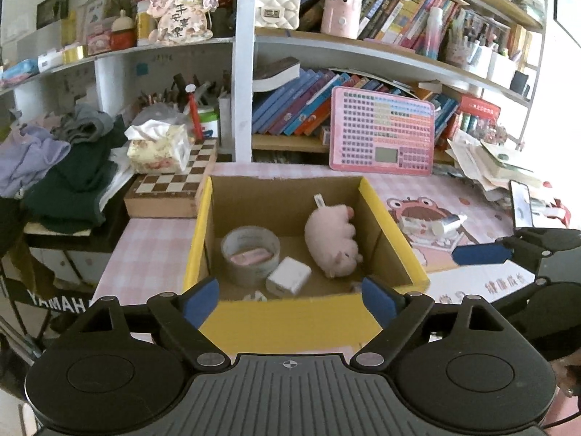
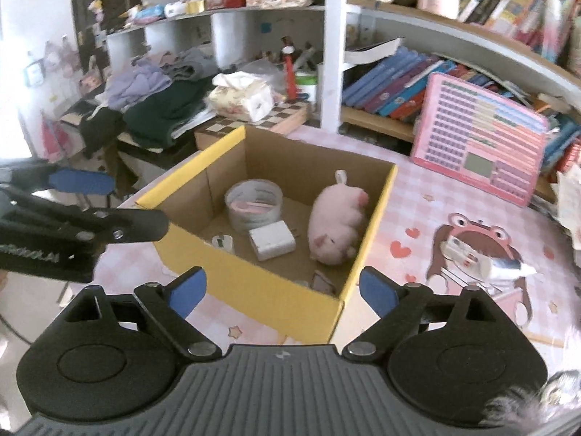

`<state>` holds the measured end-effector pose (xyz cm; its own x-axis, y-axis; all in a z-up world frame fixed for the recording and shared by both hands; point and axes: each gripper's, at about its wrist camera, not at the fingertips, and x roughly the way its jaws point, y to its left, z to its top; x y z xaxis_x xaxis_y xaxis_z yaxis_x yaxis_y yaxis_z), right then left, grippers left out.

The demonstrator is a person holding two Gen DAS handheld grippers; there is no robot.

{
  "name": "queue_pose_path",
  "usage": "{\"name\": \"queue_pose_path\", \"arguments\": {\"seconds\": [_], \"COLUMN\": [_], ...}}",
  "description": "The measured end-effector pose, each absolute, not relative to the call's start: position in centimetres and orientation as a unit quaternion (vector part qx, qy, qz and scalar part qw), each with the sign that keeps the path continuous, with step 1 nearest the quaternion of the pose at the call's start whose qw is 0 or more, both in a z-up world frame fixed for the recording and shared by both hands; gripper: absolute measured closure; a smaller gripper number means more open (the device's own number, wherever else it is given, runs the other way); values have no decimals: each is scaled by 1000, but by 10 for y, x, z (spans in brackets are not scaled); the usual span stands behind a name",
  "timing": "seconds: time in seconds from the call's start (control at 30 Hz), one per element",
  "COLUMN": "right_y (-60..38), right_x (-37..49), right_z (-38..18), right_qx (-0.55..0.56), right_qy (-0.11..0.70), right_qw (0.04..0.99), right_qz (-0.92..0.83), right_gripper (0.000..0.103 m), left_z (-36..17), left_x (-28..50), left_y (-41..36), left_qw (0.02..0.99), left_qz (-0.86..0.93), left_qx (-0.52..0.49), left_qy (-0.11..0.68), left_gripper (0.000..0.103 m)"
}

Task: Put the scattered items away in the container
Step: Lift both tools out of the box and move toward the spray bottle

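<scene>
A cardboard box with yellow rims (image 1: 198, 239) (image 2: 189, 167) stands on the pink mat. Inside lie a pink plush pig (image 1: 330, 236) (image 2: 334, 221), a tape roll (image 1: 247, 272) (image 2: 250, 218) with a pink item in its hole, a white charger (image 1: 288, 276) (image 2: 272, 241) and a small plug (image 2: 222, 241). A white tube (image 1: 448, 223) (image 2: 501, 267) lies on the frog picture to the box's right. My left gripper (image 1: 288, 299) is open and empty over the box's near wall. My right gripper (image 2: 283, 292) is open and empty at the box's near right corner.
A chess box (image 1: 170, 185) with a tissue pack (image 1: 158, 149) sits behind the box on the left, beside a clothes pile (image 1: 61, 167). A pink keypad board (image 1: 381, 130) leans on the bookshelf. Loose papers (image 1: 486, 163) and a phone (image 1: 523, 205) lie at the right.
</scene>
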<state>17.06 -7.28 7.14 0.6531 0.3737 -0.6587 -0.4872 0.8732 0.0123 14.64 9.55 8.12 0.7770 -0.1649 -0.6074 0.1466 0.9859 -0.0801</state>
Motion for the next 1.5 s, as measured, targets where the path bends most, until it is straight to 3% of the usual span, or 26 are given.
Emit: {"name": "queue_pose_path", "arguments": {"seconds": [0.17,0.73,1.5], "right_y": [-77,-82,-121], "right_x": [148,67,52], "right_z": [66,29,-4], "right_qx": [-88,-85,-75], "right_qy": [332,300,386], "right_qw": [914,942,917], "right_qz": [218,125,66], "right_gripper": [6,3,1], "left_z": [75,29,-12], "left_x": [122,65,66], "left_y": [96,89,43], "left_qw": [943,937,899], "left_qz": [-73,-36,-90], "left_qx": [-19,-6,13], "left_qy": [324,347,428], "left_gripper": [8,7,7]}}
